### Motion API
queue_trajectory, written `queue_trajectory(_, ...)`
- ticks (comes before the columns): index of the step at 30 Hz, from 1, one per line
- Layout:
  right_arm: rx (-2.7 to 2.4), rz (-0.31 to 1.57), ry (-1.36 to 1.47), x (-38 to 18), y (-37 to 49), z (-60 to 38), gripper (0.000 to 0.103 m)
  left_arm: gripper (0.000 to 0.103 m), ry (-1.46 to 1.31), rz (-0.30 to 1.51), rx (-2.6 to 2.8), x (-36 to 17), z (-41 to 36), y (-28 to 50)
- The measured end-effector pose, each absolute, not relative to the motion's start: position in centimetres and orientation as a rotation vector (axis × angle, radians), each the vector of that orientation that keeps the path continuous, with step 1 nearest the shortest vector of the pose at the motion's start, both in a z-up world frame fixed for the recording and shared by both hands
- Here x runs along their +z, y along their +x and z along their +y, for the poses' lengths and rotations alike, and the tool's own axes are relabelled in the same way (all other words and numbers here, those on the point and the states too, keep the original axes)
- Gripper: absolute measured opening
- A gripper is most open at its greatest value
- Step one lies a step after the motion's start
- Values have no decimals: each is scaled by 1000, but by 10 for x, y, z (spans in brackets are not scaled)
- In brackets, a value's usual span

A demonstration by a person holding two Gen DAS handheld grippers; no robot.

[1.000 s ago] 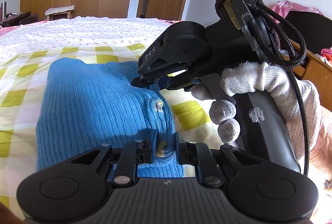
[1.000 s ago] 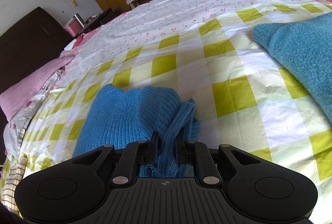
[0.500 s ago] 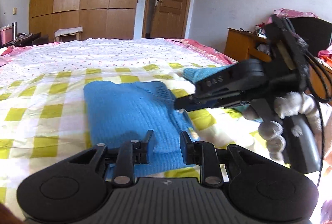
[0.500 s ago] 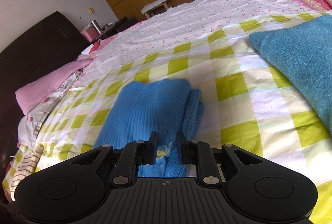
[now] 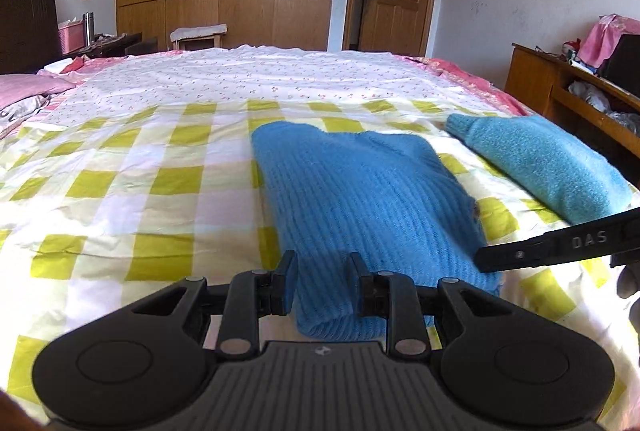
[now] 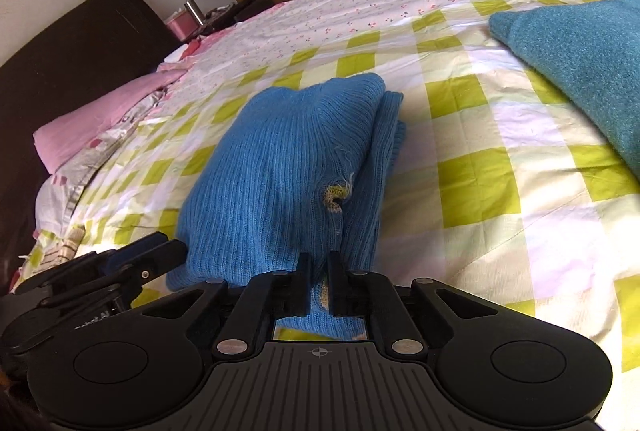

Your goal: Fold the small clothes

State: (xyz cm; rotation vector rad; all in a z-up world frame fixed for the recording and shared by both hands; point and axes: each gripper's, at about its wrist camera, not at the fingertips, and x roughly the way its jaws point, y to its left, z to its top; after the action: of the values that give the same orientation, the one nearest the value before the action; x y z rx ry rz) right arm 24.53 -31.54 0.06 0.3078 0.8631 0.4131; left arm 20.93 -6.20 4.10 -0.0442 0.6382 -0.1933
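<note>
The blue ribbed sweater (image 6: 288,167) lies folded into a thick pad on the checked bedsheet (image 5: 168,183), at about 12 o'clock from both cameras and just ahead of each claw. It looks light, soft and floppy, likely to sag and slide open if lifted by one layer, so the best hold is probably the near hem, pinching all layers together at both corners. The right gripper (image 6: 319,285) has just closed and its jaws stand narrow, with knit showing between them. The left gripper (image 5: 322,281) stands partly open, its jaws either side of the near edge without pressing. A teal fleece garment (image 5: 540,159) rests at 2 o'clock, apart.
</note>
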Motion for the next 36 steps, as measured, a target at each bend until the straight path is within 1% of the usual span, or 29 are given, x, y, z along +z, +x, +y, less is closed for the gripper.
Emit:
queue_trajectory(4, 399, 905, 320, -16, 243, -319, 6, 32, -26, 701, -171, 26, -56, 212)
queue_trajectory(8, 398, 903, 328, -17, 236, -320, 6, 35, -1, 707, -172, 25, -55, 209)
queue_trajectory(11, 394, 892, 281, -8, 232, -318, 6, 35, 12, 693, -180, 32, -55, 205)
queue_trajectory(14, 409, 859, 270, 9, 230, -317, 14, 34, 4, 659, -189, 46, -53, 201)
queue_trajectory(17, 401, 797, 252, 26, 229, -315, 14, 34, -17, 622, -201, 59, -51, 202)
queue_trajectory(18, 396, 776, 246, 30, 231, -314, 17, 34, -19, 613, -205, 62, -52, 205)
queue_trajectory(20, 384, 744, 237, 36, 237, -310, 28, 35, -16, 599, -210, 67, -55, 213)
queue_trajectory(21, 364, 737, 236, 36, 243, -308, 40, 35, -17, 595, -209, 68, -57, 217)
queue_trajectory(22, 345, 729, 236, 35, 250, -306, 46, 36, -25, 592, -212, 69, -58, 223)
queue_trajectory(24, 298, 722, 239, 29, 265, -304, 47, 37, -59, 607, -221, 68, -58, 236)
queue_trajectory(28, 292, 773, 322, 10, 289, -304, 46, 38, -107, 643, -225, 59, -59, 257)
queue_trajectory(29, 281, 786, 314, 5, 292, -302, 44, 38, -103, 649, -222, 56, -61, 260)
queue_trajectory(31, 261, 810, 312, -5, 294, -300, 35, 39, -100, 656, -225, 51, -63, 262)
queue_trajectory(33, 264, 809, 326, -10, 293, -302, 32, 40, -87, 652, -225, 48, -65, 261)
queue_trajectory(34, 266, 809, 335, -11, 291, -303, 29, 42, -81, 648, -224, 47, -65, 261)
queue_trajectory(36, 267, 812, 345, -12, 290, -305, 27, 43, -80, 647, -223, 45, -66, 260)
